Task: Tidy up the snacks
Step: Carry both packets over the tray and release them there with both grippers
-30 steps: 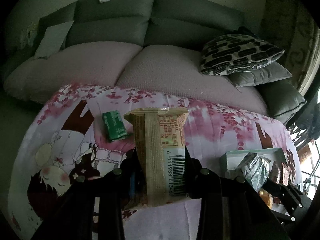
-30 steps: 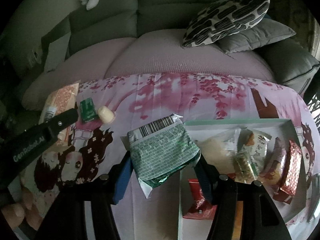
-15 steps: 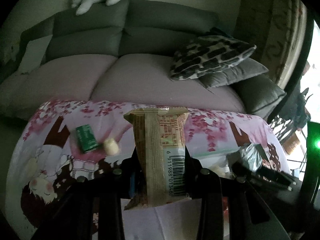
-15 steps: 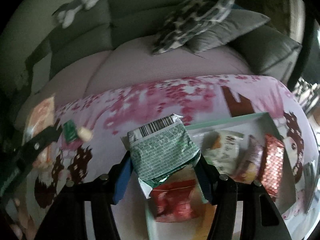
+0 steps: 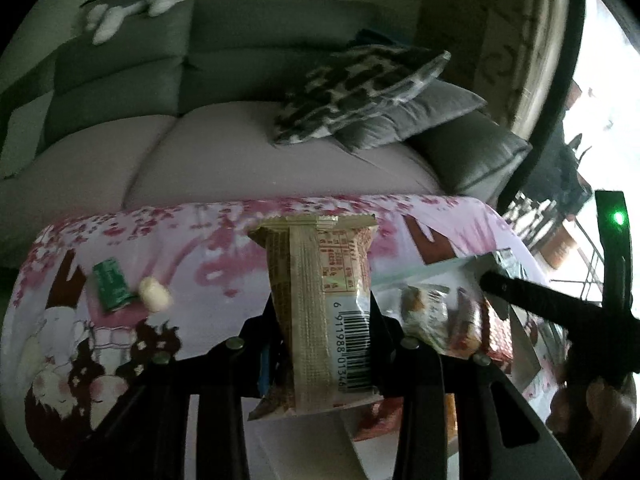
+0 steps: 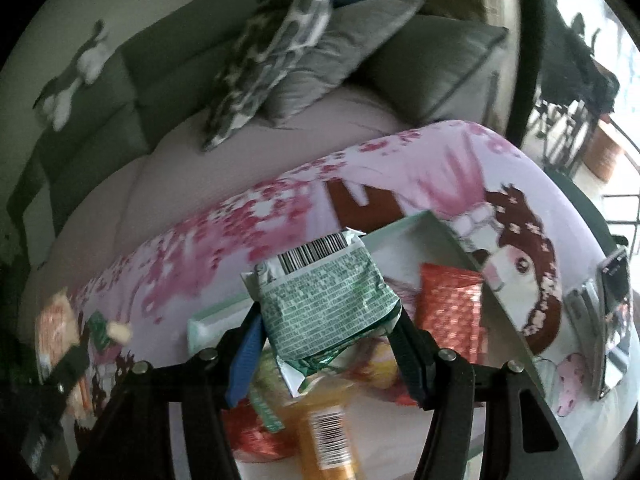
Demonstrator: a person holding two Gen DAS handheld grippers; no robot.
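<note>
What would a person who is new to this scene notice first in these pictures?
Each gripper holds a snack upright in front of its camera: the left gripper a tan packet, the right gripper a green packet. Behind them lies a pink cartoon cloth, bearing a pale box of snacks.

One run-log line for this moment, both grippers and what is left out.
left gripper: shut on tan packet | right gripper: shut on green packet above box | loose on cloth: small green packet, pale candy

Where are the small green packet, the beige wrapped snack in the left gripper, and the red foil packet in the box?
Small green packet [image 5: 111, 285], left wrist view, front face.
Beige wrapped snack [image 5: 316, 312], left wrist view, middle seam.
Red foil packet [image 6: 450, 308], right wrist view, centre.
</note>
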